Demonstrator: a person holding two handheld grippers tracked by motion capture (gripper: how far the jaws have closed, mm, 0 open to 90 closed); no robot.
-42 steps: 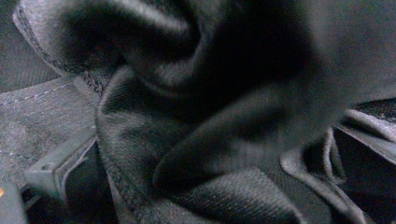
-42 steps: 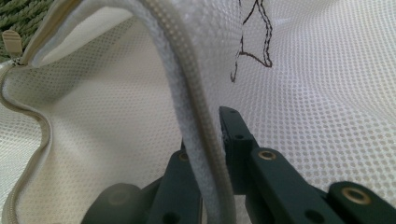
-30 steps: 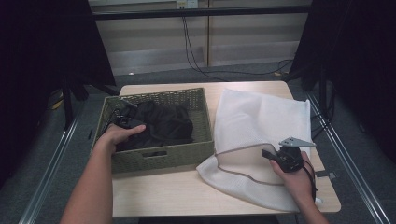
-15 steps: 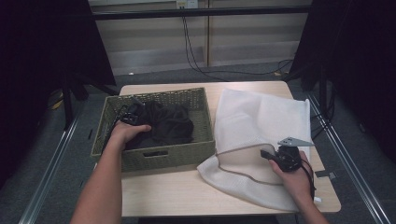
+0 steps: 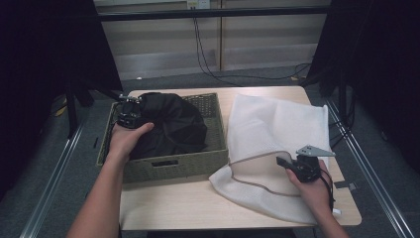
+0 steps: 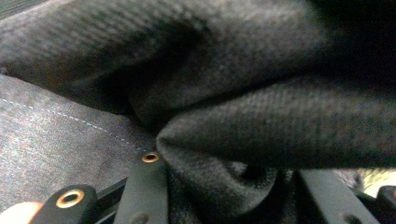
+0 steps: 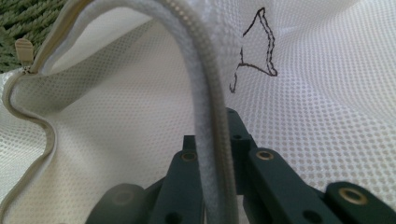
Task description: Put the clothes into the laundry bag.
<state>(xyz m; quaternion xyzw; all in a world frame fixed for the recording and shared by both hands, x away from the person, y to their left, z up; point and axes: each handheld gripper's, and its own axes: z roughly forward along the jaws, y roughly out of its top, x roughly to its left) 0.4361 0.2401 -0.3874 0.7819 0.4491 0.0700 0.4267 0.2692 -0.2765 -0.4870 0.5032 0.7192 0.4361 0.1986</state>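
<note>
Step in hand: the person is lifting the black garment (image 5: 171,126) out of the woven basket (image 5: 171,166) while the mouth of the white mesh bag (image 5: 277,129) is being held open; judged to be the transfer of laundry into the bag.
Left tool (image 5: 130,113): it is closing on a fold of the black garment (image 6: 261,135); in the left gripper view dark cloth is bunching between the jaws, which are standing only slightly apart around it.
Right tool (image 5: 303,164): it is pinching the zippered rim (image 7: 212,140) of the bag, jaws nearly together on the hem, and raising it into an arch.
Location of garment: it is mounding above the basket at the left of the desk (image 5: 198,208), mostly within the basket walls.
Location of bag: it is lying flat on the right of the desk, its near edge just beside the basket; the zipper pull (image 7: 23,50) is sitting at the end of the opening.
Hand pose: the left hand (image 5: 126,141) is reaching forward over the basket's left side, palm against the cloth; the right hand (image 5: 312,191) is resting low near the desk's front edge.
Next move: probably carrying the garment rightward, clear of the basket wall, and feeding it under the raised rim.
</note>
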